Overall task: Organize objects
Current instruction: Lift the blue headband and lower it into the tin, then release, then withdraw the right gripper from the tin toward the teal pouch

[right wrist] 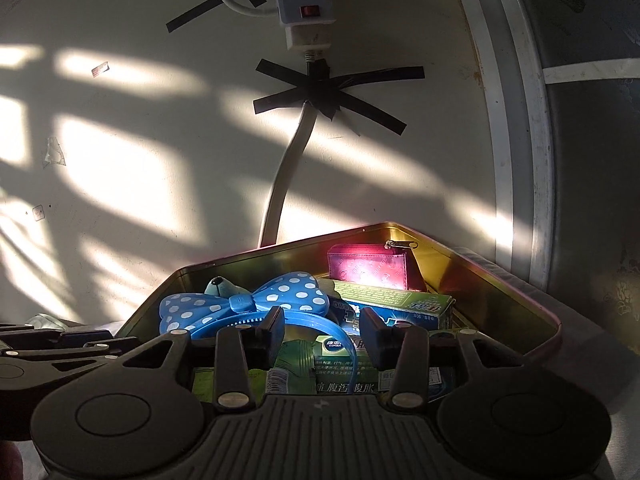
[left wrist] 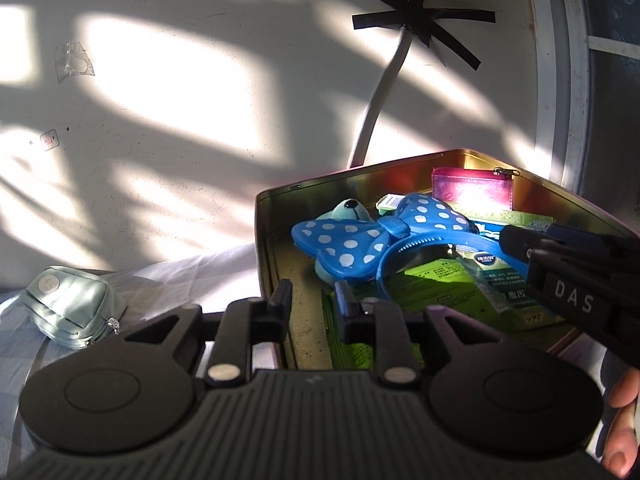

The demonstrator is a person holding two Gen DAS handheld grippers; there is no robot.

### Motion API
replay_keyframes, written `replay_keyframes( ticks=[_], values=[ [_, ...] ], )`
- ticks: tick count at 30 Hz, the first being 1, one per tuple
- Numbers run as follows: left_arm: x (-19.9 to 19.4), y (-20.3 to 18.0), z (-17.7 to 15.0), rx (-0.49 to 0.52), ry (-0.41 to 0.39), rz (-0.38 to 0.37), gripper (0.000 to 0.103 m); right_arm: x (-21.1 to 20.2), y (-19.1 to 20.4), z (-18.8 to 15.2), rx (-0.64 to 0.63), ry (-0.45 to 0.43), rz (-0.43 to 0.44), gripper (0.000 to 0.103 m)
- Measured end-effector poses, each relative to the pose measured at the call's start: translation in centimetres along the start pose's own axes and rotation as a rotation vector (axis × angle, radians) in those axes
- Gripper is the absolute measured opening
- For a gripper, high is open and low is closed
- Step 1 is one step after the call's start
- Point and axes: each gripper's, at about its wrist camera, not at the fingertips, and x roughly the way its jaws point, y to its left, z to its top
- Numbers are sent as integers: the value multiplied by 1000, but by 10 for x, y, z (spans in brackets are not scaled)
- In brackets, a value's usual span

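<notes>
Sunlit wall (left wrist: 180, 92) fills most of what I see, striped with shadow, a white cable (left wrist: 376, 104) taped to it with black strips. Below it lies a bed (left wrist: 168, 276) under a pale sheet – no worktop here – and on the bed stands the gold tin box (left wrist: 276, 240), open-topped, already holding most of the things.

Biggest inside it is the blue headband (left wrist: 352, 240) with its white-dotted bow, lying across green cartons (left wrist: 436, 280) with a small teal plush toy (left wrist: 348, 212) tucked behind the bow. A pink wallet (left wrist: 472, 192) leans upright against the back wall of the tin. Outside the tin, well apart on the sheet to my left, sits the mint-green pouch (left wrist: 76, 308) – the one thing not yet put away, as I judge it.

My left hand-held gripper (left wrist: 314, 300) hangs over the near left corner of the tin, jaws a little apart with nothing between them. My right hand-held gripper (right wrist: 320, 332) is over the tin too, jaws parted on either side of the headband's band without pressing on it, so it holds nothing.

The pouch looks soft and light, likely to sag and fold when lifted; I would pinch it across its padded body or along the zipped edge, not by the small zip pull. The headband's plastic is stiff and springy, and could slip from a loose pinch.
</notes>
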Motion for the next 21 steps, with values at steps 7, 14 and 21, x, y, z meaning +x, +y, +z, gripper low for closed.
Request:
replay_keyframes(
  ticks=[7,14,21],
  values=[
    [-20,12,-5,-15,-9,22,29,-5,3,-3,1,-16,29,42],
    [-37,18,-21,-12,-4,50,32,-15,8,-8,-2,-50,24,43],
    [-57,32,-39,-18,-10,64,37,-40,10,-10,56,-53,74,45]
  ],
)
